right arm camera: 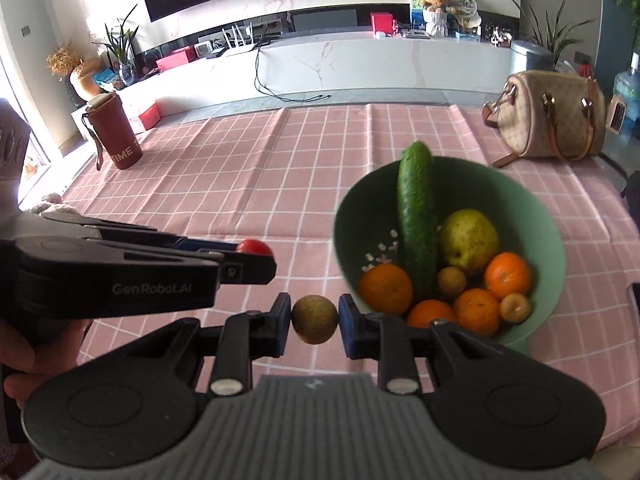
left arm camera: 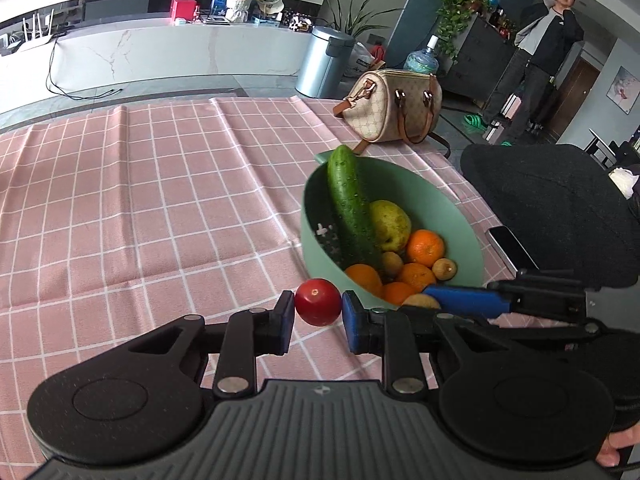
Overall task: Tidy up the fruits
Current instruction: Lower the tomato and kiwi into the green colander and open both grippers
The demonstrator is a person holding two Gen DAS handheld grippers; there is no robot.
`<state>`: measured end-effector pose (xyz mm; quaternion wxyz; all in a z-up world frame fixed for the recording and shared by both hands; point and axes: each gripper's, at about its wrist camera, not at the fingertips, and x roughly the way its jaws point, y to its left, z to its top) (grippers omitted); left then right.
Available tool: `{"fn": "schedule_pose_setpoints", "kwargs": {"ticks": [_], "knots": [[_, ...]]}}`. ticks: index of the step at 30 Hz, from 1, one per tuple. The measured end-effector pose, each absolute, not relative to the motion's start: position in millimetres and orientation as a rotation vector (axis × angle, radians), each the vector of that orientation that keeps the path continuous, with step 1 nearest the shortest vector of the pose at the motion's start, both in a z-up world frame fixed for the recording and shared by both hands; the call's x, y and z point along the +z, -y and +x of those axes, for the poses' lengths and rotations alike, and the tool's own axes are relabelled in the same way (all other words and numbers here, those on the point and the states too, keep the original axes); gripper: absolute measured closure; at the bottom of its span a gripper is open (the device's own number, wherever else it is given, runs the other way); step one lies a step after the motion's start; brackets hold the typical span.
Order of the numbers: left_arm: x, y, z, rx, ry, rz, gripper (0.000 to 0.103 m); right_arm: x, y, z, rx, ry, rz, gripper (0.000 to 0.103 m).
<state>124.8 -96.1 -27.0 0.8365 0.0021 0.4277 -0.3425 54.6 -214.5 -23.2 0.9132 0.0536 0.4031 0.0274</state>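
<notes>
Above the pink checked tabletop (left arm camera: 120, 200), two small fruits were being carried at once. The left hand-held gripper (left arm camera: 318, 312) was squeezed on a red tomato (left arm camera: 318, 302), with a blue pad on each side of it. The right hand-held gripper (right arm camera: 314, 322) was squeezed on a small brownish-green fruit (right arm camera: 314, 319), maybe a kiwi, held the same way. Both fruits hung in the air, just beside the green bowl (right arm camera: 552, 240).

The bowl was already quite full. A long cucumber (right arm camera: 416, 216) leaned up against its far rim, and a yellow-green pear (right arm camera: 470, 238), some oranges (right arm camera: 386, 288) and a few little brown fruits lay in the bottom.

The step in hand looked like putting these two fruits into the bowl. To do it well, each fruit should be brought over the rim and down low before letting go, so it would not bounce out. The tomato was soft, so the squeeze should stay gentle. The two grippers were close together, so one going in at a time would stop them bumping. An open spot looked best, such as the bare green side with the little holes, left of the cucumber. The cucumber should not be knocked, since it only leaned there and could tip out.
</notes>
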Motion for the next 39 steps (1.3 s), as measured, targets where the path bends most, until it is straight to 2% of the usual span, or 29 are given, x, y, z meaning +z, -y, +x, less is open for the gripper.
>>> {"fn": "schedule_pose_setpoints", "kwargs": {"ticks": [7,18,39], "knots": [[-19.6,149.2,114.4,-0.812,-0.935,0.059,0.075,-9.3,273.1,50.2,0.058,-0.855,-0.050,0.081],[-33.1,228.8,106.6,-0.873,-0.949,0.253,0.075,-22.9,330.8,59.9,0.170,-0.898,-0.238,0.082],[-59.8,244.2,142.0,-0.846,-1.032,0.242,0.075,-51.3,357.1,91.7,0.381,-0.855,-0.283,0.082]]}}
